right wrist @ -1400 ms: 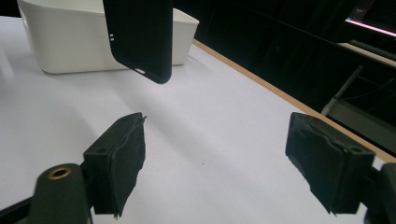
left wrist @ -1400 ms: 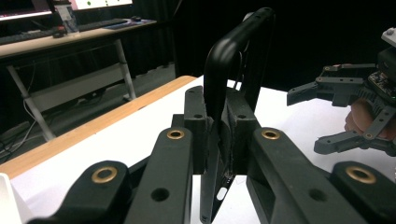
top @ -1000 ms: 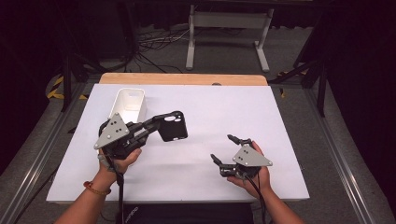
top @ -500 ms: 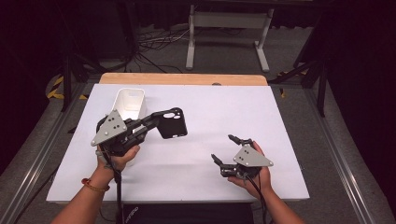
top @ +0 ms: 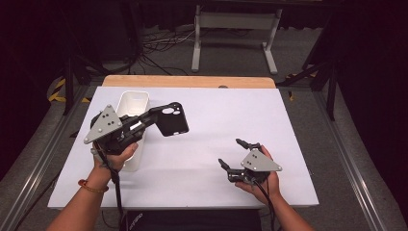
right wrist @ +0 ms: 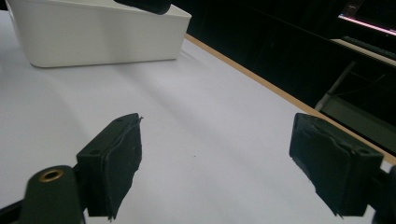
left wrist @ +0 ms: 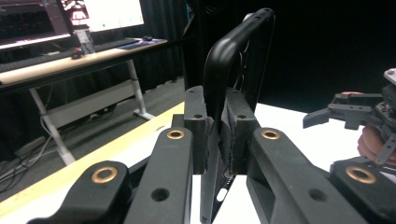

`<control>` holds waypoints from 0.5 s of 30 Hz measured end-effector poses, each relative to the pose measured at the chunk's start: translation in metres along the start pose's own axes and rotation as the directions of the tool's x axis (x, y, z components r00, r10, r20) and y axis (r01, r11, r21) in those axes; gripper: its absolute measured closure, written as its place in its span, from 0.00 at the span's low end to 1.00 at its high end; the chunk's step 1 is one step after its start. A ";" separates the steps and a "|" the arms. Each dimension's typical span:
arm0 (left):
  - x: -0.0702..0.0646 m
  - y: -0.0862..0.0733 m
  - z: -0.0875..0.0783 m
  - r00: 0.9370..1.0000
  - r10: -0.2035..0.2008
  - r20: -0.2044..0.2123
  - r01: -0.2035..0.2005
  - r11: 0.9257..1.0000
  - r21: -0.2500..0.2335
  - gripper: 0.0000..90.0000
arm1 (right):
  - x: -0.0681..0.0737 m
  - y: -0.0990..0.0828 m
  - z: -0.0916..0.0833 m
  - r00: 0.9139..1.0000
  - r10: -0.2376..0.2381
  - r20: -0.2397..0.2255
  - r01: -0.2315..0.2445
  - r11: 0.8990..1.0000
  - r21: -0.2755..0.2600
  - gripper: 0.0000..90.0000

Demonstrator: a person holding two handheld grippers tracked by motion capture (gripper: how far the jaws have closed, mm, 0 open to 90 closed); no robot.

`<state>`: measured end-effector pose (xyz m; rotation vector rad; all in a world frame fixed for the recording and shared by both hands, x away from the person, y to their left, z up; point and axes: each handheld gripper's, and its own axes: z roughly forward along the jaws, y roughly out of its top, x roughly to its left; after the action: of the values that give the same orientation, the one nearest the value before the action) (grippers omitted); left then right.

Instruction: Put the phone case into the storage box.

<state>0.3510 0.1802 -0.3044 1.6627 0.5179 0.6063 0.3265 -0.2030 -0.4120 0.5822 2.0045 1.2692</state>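
The left gripper [top: 153, 114] has its jaws pinched tight on the edge of a black phone case [top: 171, 119] — lifted clear of the desk [top: 211, 110], just beside the white bin [top: 131, 107]. The right gripper [top: 236, 154] rests near the desk's front edge, well apart from it — jaws spread wide, nothing between them.

White table top [top: 211, 125] with wooden far edge [top: 187, 81] — behind it, grey metal stand [top: 234, 29], floor cables [top: 159, 41]
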 end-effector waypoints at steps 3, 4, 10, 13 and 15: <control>0.003 0.002 -0.003 1.000 0.002 -0.012 -0.002 1.000 -0.003 0.92 | -0.001 0.000 0.000 1.000 0.004 0.001 -0.004 1.000 0.002 0.20; 0.005 0.003 -0.004 1.000 0.003 -0.012 -0.003 1.000 -0.002 0.92 | -0.001 0.000 0.000 1.000 0.005 0.003 -0.005 1.000 0.002 0.20; 0.014 0.007 -0.010 0.999 0.011 -0.041 -0.011 1.000 0.008 0.92 | -0.001 -0.001 0.000 1.000 0.004 0.006 -0.004 1.000 0.005 0.20; 0.018 0.008 -0.013 0.998 0.012 -0.055 -0.011 1.000 0.006 0.92 | -0.002 -0.001 0.000 1.000 0.004 0.005 -0.004 1.000 0.006 0.20; 0.021 0.009 -0.015 0.998 0.010 -0.066 -0.010 1.000 0.006 0.92 | -0.002 -0.001 -0.001 1.000 0.008 0.008 -0.008 1.000 0.002 0.20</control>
<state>0.3572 0.2037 -0.2915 1.6554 0.5595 0.6696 0.3277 -0.2055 -0.4120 0.5954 1.9985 1.2678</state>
